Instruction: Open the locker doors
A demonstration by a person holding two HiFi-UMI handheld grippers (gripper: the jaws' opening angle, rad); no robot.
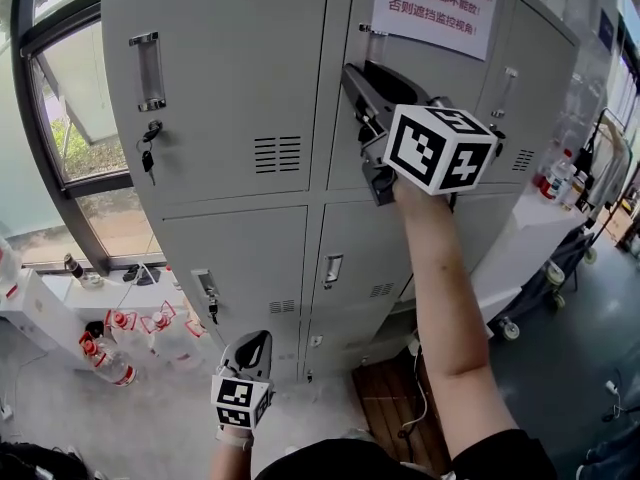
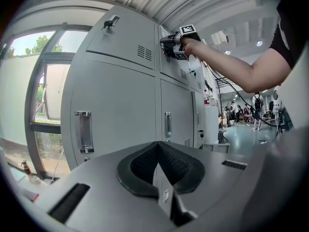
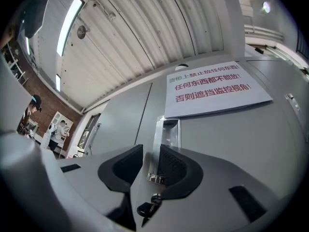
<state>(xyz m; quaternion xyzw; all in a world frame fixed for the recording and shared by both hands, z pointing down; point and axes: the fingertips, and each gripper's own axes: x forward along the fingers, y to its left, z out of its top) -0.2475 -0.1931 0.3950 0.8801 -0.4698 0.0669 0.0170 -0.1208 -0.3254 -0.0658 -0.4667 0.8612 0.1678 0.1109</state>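
Note:
A bank of grey lockers (image 1: 230, 88) fills the head view, all doors shut. My right gripper (image 1: 352, 76) reaches up to the top middle door (image 1: 350, 168), just below its chrome handle (image 1: 372, 36). In the right gripper view the handle's (image 3: 167, 132) lower end stands between the jaws of the right gripper (image 3: 151, 151). The right pad lies against it and a thin gap shows on the left. A key (image 3: 153, 200) sits in the lock underneath. My left gripper (image 1: 255, 340) hangs low before the bottom doors, shut and empty (image 2: 157, 146).
A printed paper notice (image 1: 435, 8) is stuck on the top middle door. Keys (image 1: 150, 148) hang from the top left door. Bottles (image 1: 110, 353) stand on the floor at the left by the window (image 1: 80, 118). A white table (image 1: 530, 238) stands at the right.

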